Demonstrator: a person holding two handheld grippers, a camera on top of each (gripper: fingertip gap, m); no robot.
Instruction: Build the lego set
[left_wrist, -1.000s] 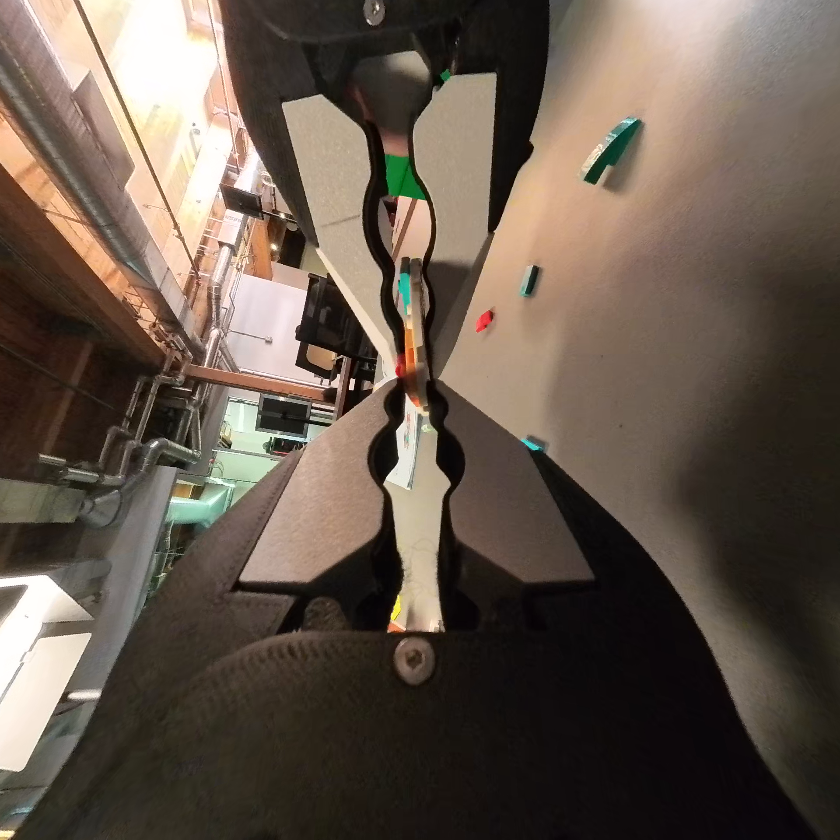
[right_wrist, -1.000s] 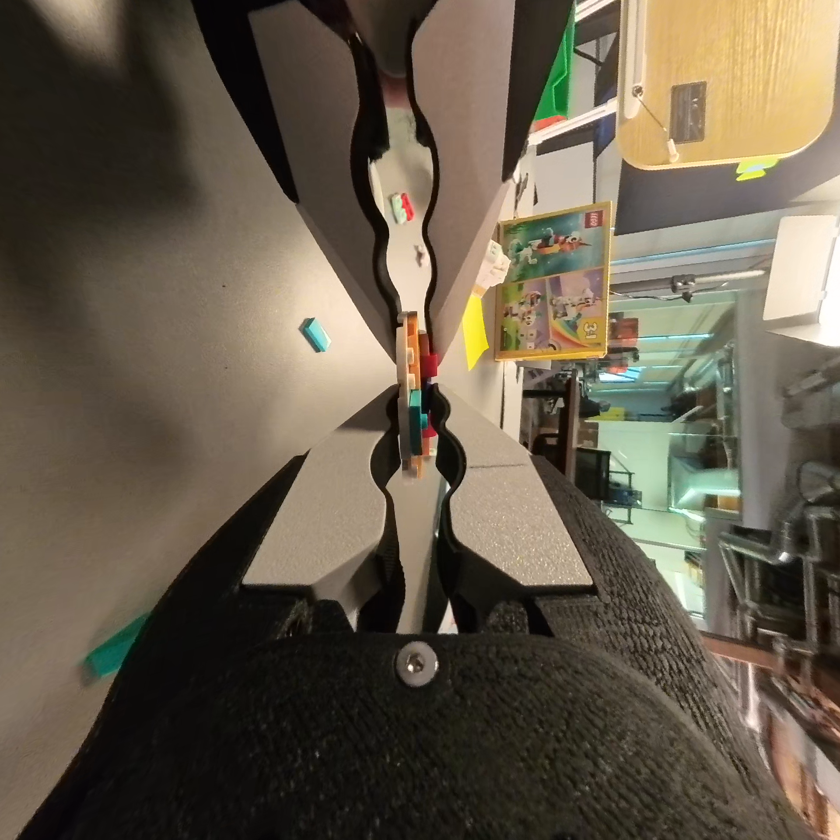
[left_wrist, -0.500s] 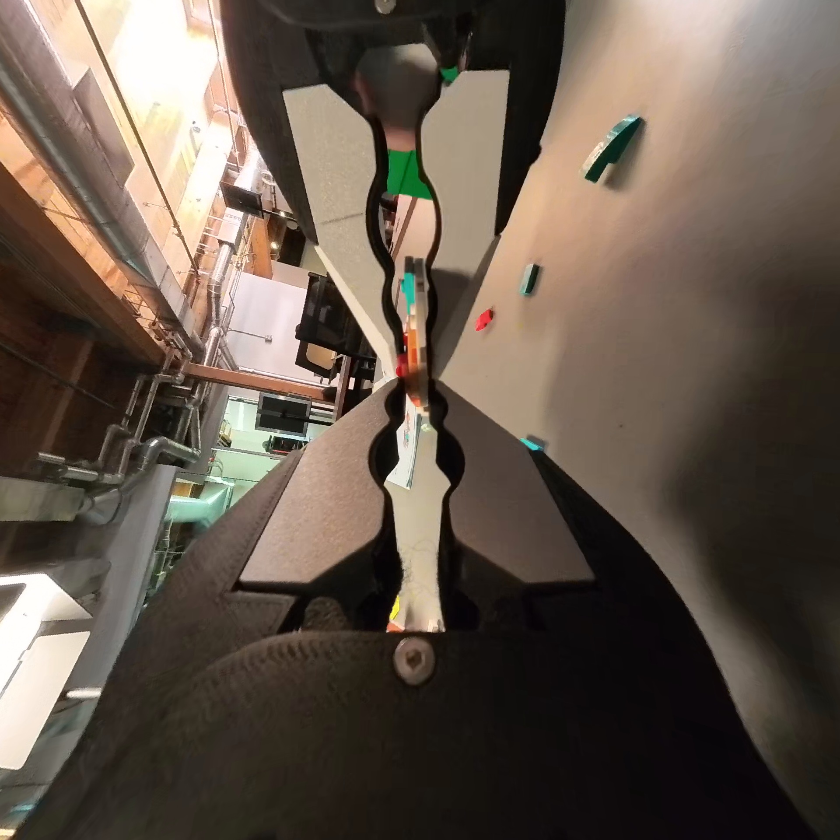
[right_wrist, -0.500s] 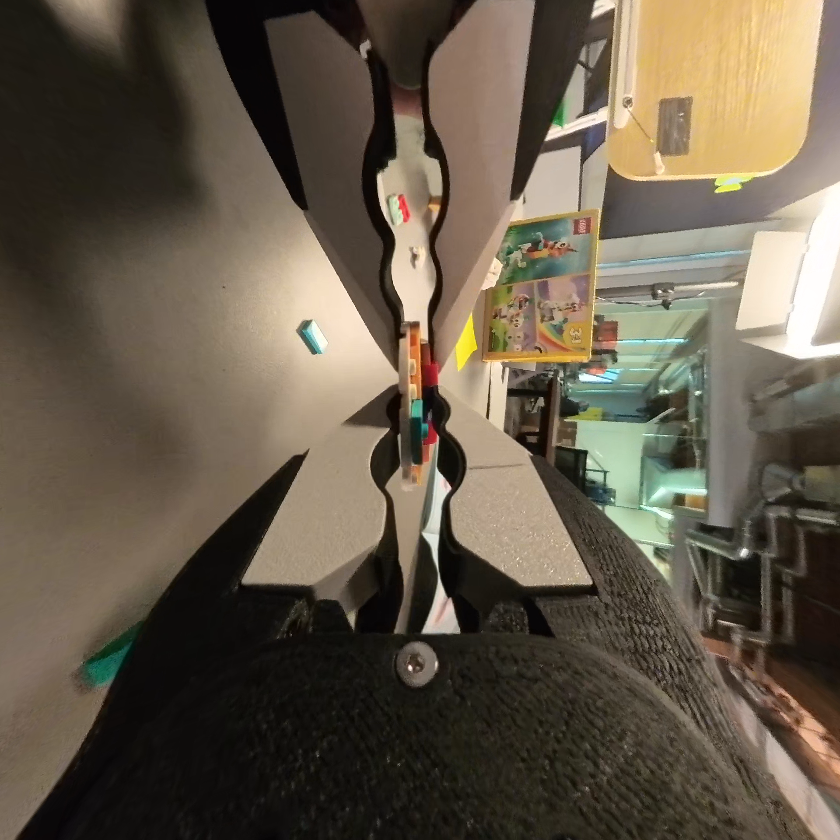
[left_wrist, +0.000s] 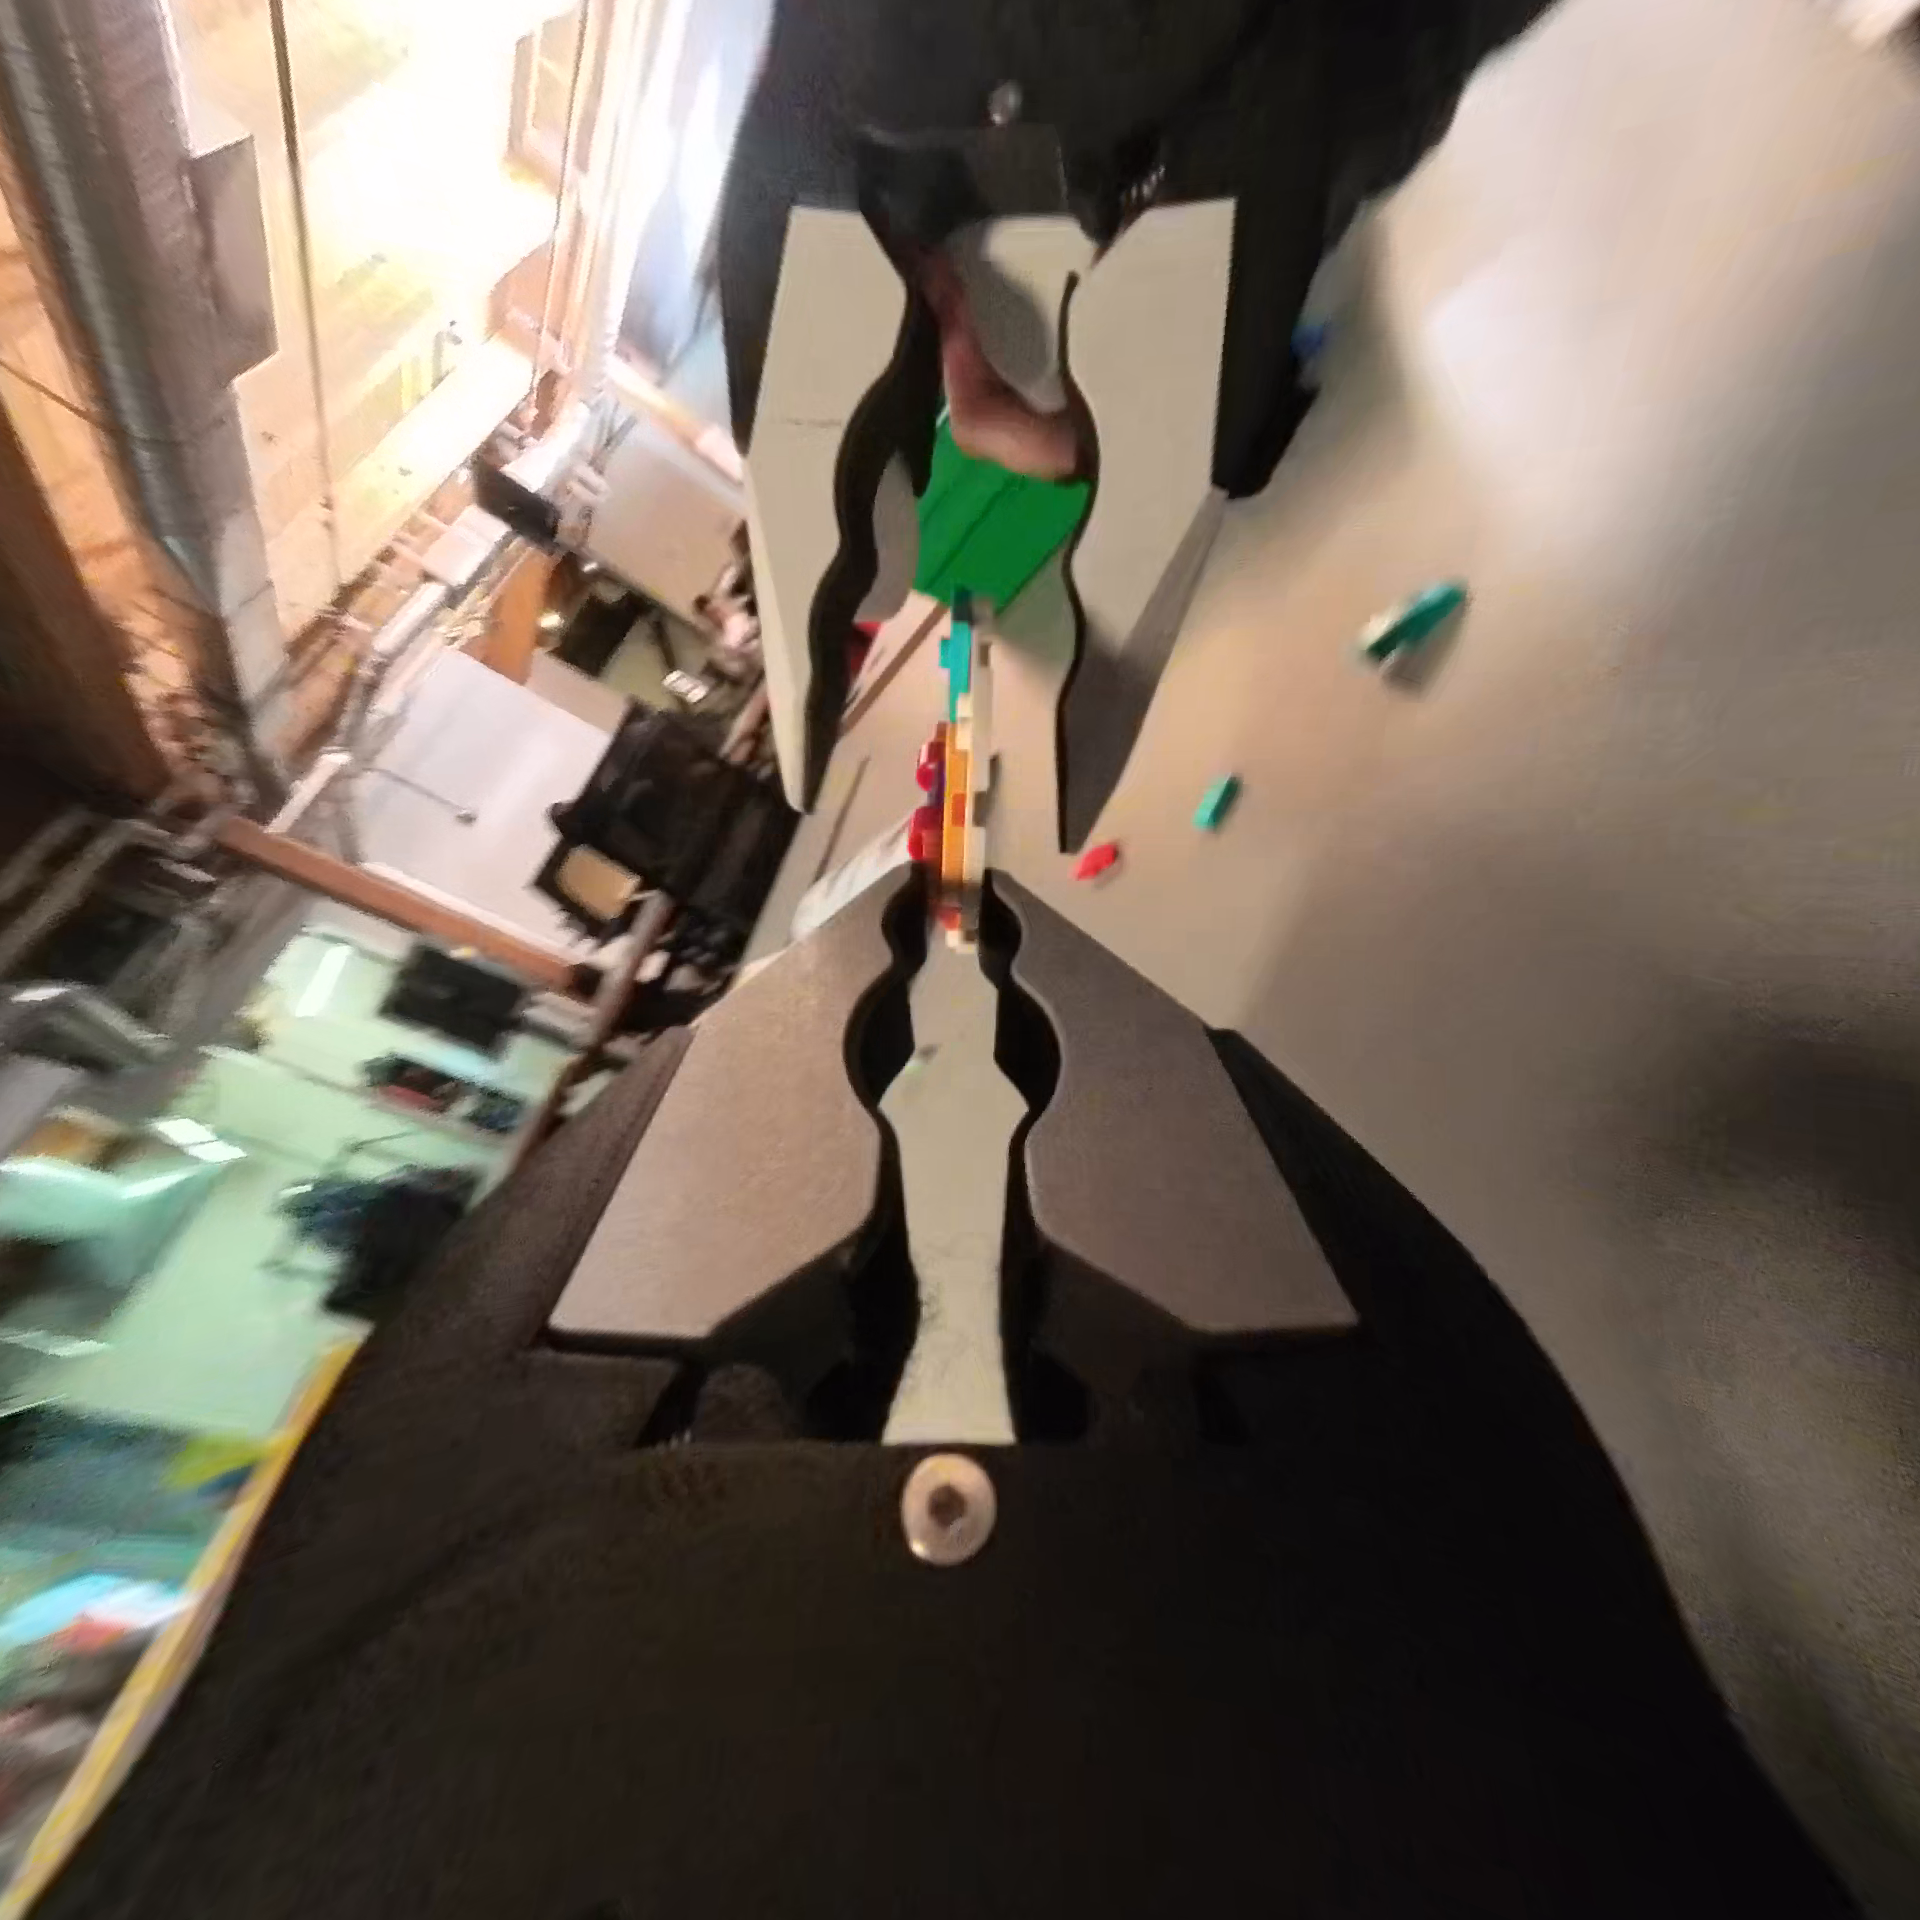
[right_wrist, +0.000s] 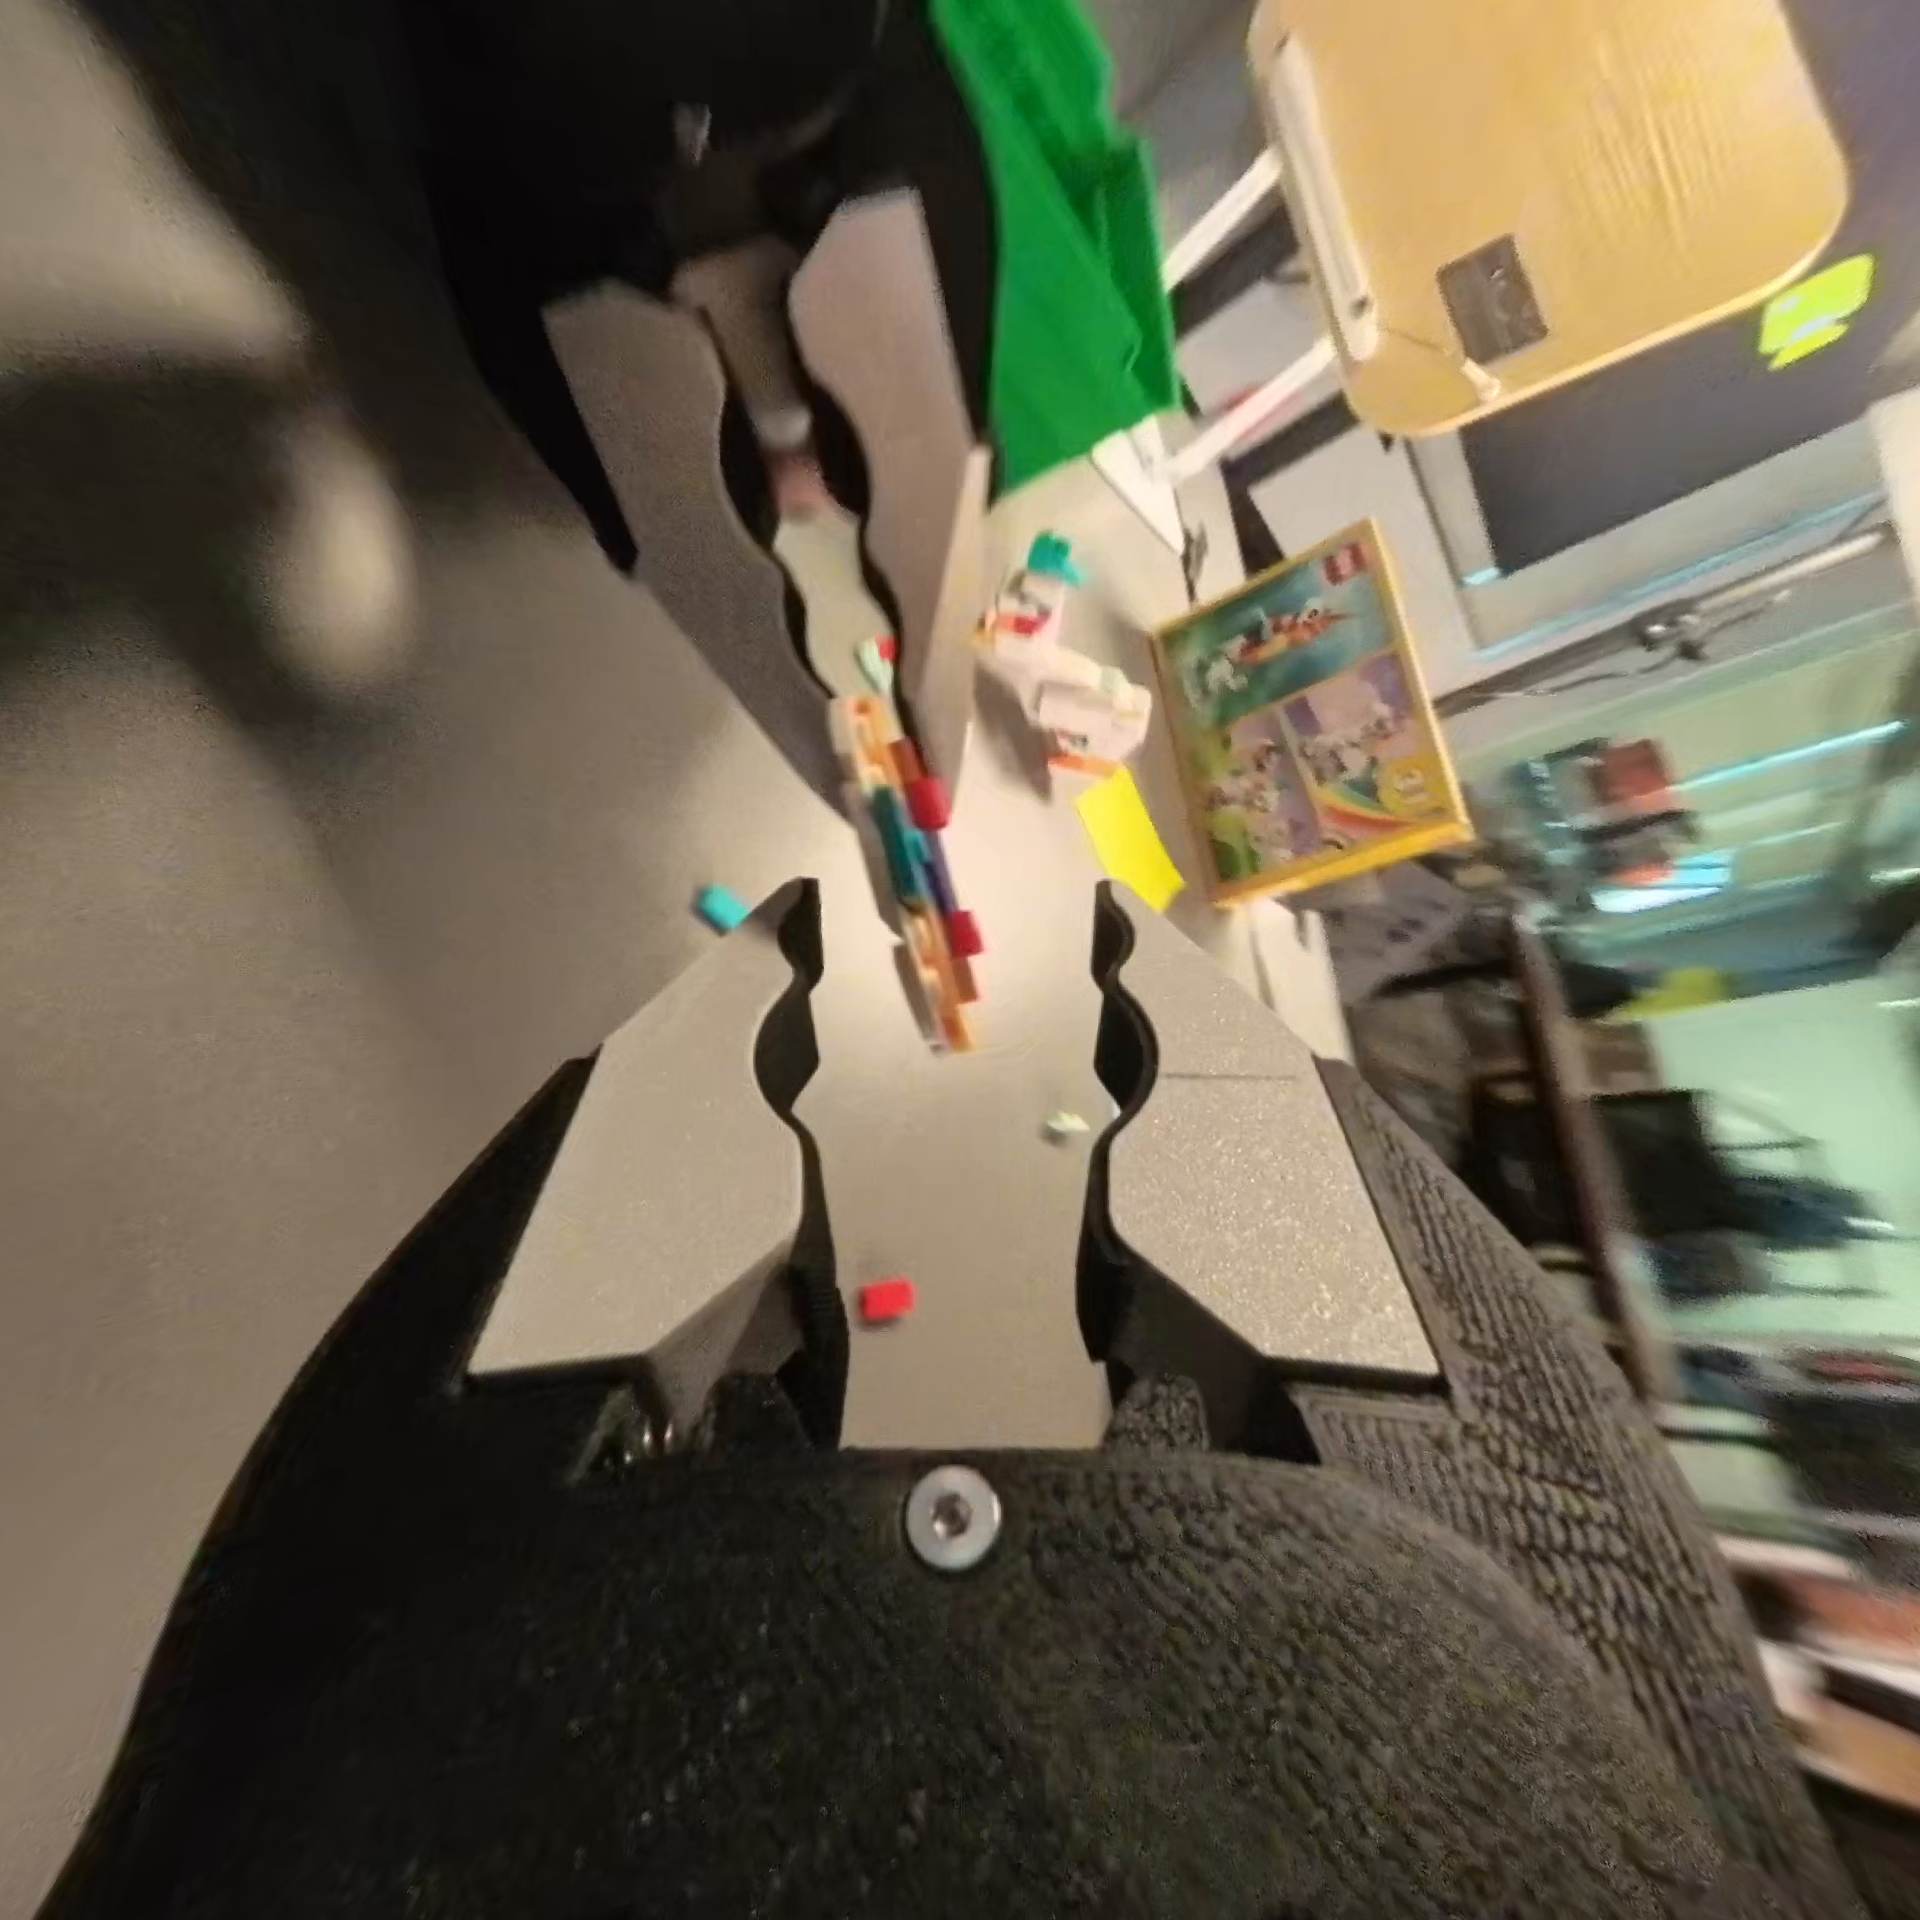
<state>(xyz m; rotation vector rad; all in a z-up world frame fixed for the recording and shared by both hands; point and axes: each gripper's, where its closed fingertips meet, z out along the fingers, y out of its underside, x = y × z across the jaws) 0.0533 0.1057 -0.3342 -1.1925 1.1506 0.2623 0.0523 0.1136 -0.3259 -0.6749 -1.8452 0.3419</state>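
The lego strip (left_wrist: 961, 821) is pinched at one end by the left gripper (left_wrist: 954, 883); the right gripper (right_wrist: 954, 904) is spread apart from it above the grey table (right_wrist: 260, 935)

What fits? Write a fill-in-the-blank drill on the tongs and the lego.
1. The left tongs are ___ on the lego strip.
2. The right tongs are ___, gripping nothing.
3. The loose brick seen between the right tongs' fingers is ___.
4. The note beside the box is ___.

Missing words: shut; open; red; yellow.
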